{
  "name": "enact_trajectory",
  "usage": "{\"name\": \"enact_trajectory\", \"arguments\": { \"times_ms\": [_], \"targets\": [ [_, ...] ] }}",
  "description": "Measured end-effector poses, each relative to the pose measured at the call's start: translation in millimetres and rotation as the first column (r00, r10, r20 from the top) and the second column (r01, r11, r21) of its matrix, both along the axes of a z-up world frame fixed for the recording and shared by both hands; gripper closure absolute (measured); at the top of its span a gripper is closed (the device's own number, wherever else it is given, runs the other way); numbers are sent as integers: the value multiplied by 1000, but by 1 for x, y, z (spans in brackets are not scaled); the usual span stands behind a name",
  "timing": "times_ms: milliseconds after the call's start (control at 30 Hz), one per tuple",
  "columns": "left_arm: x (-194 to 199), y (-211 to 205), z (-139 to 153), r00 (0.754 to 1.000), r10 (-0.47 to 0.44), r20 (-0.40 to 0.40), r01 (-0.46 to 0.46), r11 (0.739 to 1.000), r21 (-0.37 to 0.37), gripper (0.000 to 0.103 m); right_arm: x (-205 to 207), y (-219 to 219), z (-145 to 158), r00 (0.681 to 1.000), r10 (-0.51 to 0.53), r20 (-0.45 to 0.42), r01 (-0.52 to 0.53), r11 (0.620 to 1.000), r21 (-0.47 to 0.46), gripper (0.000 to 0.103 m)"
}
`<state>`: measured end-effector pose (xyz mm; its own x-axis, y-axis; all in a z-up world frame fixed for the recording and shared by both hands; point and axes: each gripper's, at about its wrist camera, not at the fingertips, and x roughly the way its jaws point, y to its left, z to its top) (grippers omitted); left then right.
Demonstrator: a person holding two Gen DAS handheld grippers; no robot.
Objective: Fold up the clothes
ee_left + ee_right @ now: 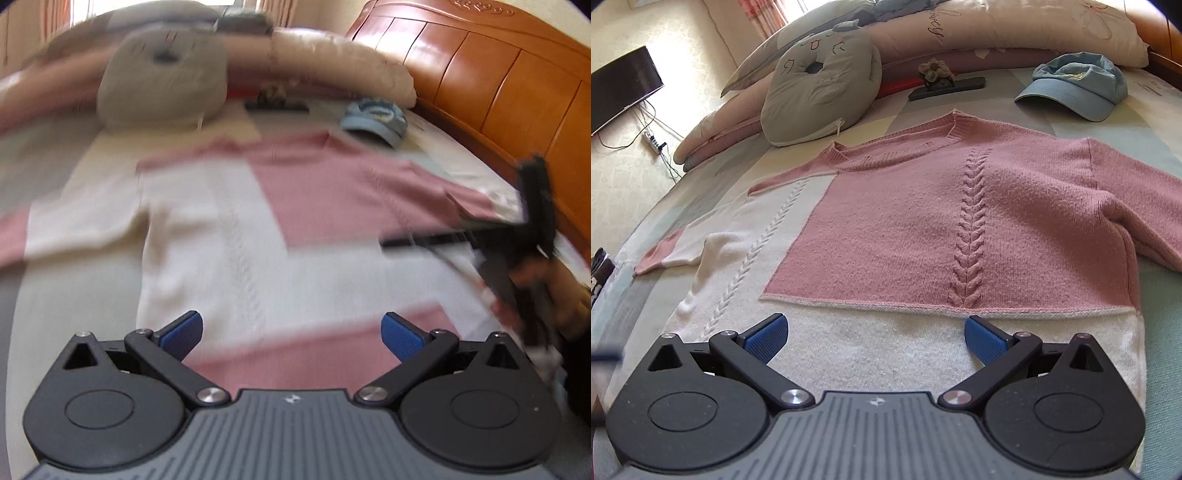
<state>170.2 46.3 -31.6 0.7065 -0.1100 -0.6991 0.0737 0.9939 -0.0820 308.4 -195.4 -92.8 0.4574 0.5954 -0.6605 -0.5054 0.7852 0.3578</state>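
The right gripper (874,341) hangs low over the white lower band of the sweater (960,229), its blue ribbed pads spread wide with nothing between them; the left gripper (291,338), seen through a motion-blurred view, is likewise spread wide and empty above the sweater's pink hem. The sweater lies flat, front up, on the bed (1160,295); it is a soft knit in pink and cream blocks, with a raised cable braid down each half and a ribbed V-neck. The bed cover is pale, in grey and green patches. Beyond the collar sit a grey round cushion (820,92) with a centre hole, a blue cap (1075,88), long pink pillows (997,29) and a glossy wooden headboard (480,74); a dark screen (620,88) hangs on the cream wall.
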Motion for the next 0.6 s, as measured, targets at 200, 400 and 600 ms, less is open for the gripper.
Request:
{"name": "enact_trajectory", "arguments": {
  "times_ms": [200, 400, 600],
  "targets": [
    [78, -24, -39, 995, -85, 55, 84, 996, 23, 1, -19, 9, -7, 989, 91, 118, -76, 990, -121, 0],
    [80, -21, -77, 983, -164, 78, 161, 986, 39, 1, -37, 23, -14, 966, 145, 216, -87, 962, -257, 0],
    [78, -4, -76, 978, -180, 103, 187, 980, -62, 1, -30, 21, -11, 963, 193, 190, -138, 953, -269, 0]
  ]
}}
